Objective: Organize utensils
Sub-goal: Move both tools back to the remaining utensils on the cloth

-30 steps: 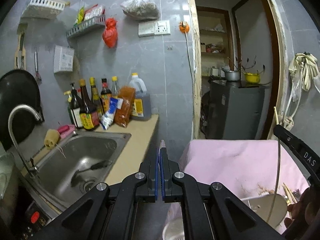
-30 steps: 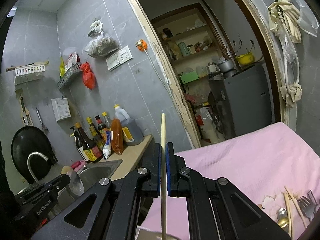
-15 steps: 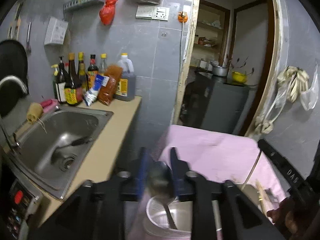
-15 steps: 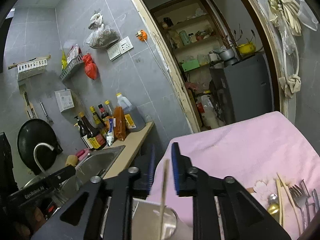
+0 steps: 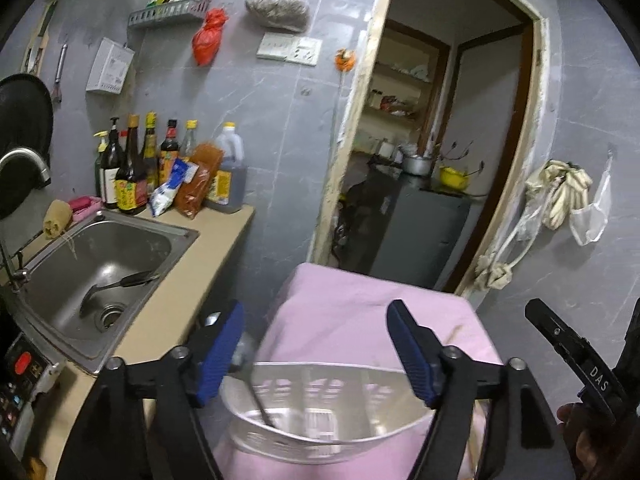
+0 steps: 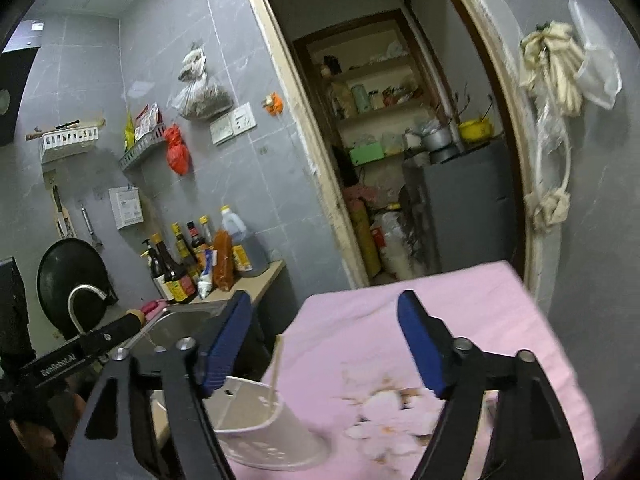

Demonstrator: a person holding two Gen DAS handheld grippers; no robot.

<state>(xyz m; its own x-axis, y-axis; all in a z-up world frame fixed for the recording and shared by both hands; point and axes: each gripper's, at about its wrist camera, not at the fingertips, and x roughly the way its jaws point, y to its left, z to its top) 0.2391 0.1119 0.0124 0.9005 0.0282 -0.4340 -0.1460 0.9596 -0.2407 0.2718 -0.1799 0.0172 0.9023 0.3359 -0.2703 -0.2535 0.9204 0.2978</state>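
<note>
A white slotted utensil holder (image 5: 320, 412) stands on the pink cloth (image 5: 360, 312). My left gripper (image 5: 314, 350) is open and empty just above it; a metal spoon (image 5: 256, 392) leans inside the holder at its left. My right gripper (image 6: 326, 346) is open and empty over the cloth, to the right of the holder (image 6: 256, 424). A wooden chopstick (image 6: 277, 364) stands in the holder. The right gripper's body also shows at the right edge of the left wrist view (image 5: 580, 360).
A steel sink (image 5: 96, 264) with a dark utensil in it lies to the left on a beige counter (image 5: 192, 280). Sauce bottles (image 5: 136, 168) stand at the wall. A doorway with a grey cabinet (image 5: 416, 232) is behind the table. Floral print (image 6: 384, 408) marks the cloth.
Both grippers went from shut to wide open. The spoon left my left gripper and the chopstick left my right gripper; both now stand in the holder. Both views tilted down.
</note>
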